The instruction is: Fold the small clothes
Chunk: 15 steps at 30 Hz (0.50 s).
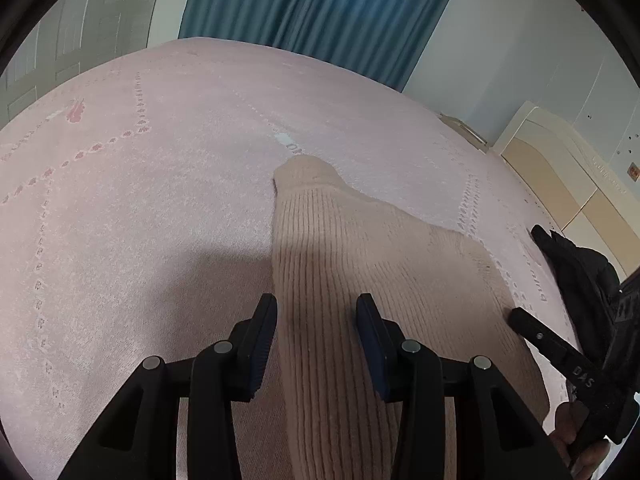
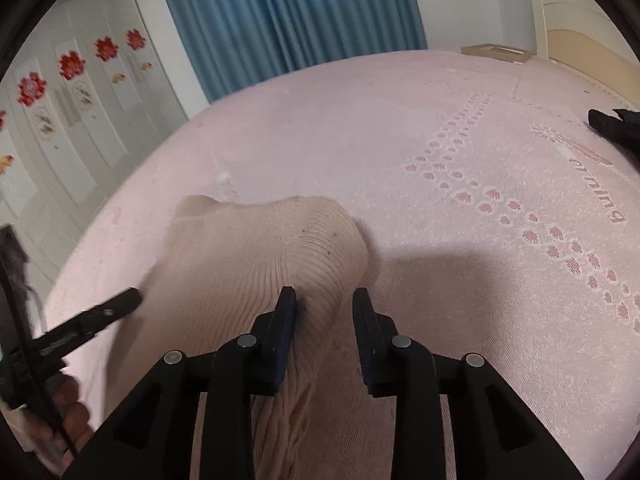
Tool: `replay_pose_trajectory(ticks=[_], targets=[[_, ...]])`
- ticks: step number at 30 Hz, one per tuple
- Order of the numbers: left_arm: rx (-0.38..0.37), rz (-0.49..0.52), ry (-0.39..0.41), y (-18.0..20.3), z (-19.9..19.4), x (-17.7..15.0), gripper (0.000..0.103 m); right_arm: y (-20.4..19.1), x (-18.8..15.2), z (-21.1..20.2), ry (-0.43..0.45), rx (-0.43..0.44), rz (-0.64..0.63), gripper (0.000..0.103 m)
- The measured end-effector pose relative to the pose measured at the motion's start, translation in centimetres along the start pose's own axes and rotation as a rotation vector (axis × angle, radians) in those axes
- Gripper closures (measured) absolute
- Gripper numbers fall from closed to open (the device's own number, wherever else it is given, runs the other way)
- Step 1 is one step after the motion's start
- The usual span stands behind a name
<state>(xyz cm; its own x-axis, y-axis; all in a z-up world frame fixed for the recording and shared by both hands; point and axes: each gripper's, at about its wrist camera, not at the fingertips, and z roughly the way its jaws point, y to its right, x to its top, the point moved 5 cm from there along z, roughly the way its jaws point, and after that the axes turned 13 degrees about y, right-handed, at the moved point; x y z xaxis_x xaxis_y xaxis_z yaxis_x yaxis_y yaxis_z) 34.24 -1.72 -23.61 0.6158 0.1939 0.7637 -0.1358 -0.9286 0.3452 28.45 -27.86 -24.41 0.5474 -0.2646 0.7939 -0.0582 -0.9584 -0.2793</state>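
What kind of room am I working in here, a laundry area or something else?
Most likely a bedroom: the knit garment lies on a pink bedspread over a wide bed, with a cream headboard at one end and blue curtains behind.

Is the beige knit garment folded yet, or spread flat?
Neither: the beige knit garment lies bunched and rumpled on the pink bedspread, with no neat fold.
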Motion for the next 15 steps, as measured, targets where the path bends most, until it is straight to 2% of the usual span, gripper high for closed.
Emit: replay_pose_trajectory(ticks=[2, 6, 10, 12, 13, 14, 15], targets=[[-0.005, -0.006, 0.004, -0.3, -0.7, -0.1, 0.063, 0.2, -0.3, -1.2, 0.002, 0.017, 0.009, 0.069], [-0.004, 0.020, 0.007, -0.6, -2.4, -0.7, 0.063, 0.3, -1.5, -3.3, -0.026, 0.077, 0.045, 0.069], [-0.032, 0.039, -0.018, -0.8, -4.3, -2.2, 0.063, -0.6, -2.1, -4.5, -0.057, 0.184, 0.099, 0.069], [-0.036, 0.044, -0.022, -0.8, -5.3, -3.1, 0.061, -1.1, -2.9, -4.0, -0.094, 0.178, 0.111, 0.069], [-0.035, 0.046, -0.027, -0.8, -5.7, -3.5, 0.061, -1.2, -3.3, -3.6, -0.111, 0.148, 0.101, 0.073], [-0.036, 0.049, -0.036, -0.8, -6.1, -4.0, 0.061, -1.3, -3.5, -3.3, -0.120, 0.125, 0.091, 0.085], [-0.038, 0.050, -0.046, -0.8, -6.5, -4.6, 0.061, -1.4, -3.6, -3.1, -0.110, 0.121, 0.087, 0.090]])
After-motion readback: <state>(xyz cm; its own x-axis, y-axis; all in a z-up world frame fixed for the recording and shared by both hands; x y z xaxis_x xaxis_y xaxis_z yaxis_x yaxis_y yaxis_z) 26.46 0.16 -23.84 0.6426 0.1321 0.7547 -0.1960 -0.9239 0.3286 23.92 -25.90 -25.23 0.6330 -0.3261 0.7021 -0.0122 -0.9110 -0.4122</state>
